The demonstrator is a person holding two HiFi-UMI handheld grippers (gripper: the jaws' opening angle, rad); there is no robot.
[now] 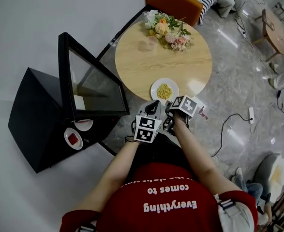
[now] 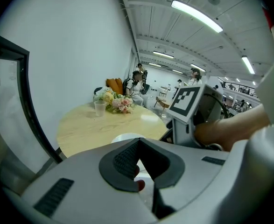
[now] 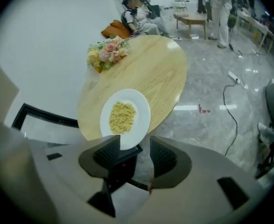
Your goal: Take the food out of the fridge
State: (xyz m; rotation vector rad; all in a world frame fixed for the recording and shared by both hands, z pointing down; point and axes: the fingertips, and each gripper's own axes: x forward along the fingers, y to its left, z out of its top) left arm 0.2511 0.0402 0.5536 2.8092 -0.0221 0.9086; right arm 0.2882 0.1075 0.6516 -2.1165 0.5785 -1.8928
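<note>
With the jaws of my right tool (image 3: 136,149) apart at the near rim of the white round plate of yellow food (image 3: 125,118), set near the edge of the round pale wooden counter (image 3: 151,73), and my left tool (image 2: 137,143) closed empty, the small white dish of red food (image 1: 73,139) lies leftward in the open black fridge (image 1: 33,120), nearer my left.

A flower bouquet (image 1: 168,30) and a clear cup (image 2: 100,108) sit on the round wooden table (image 1: 132,62), an orange sofa (image 1: 171,1) beyond.
</note>
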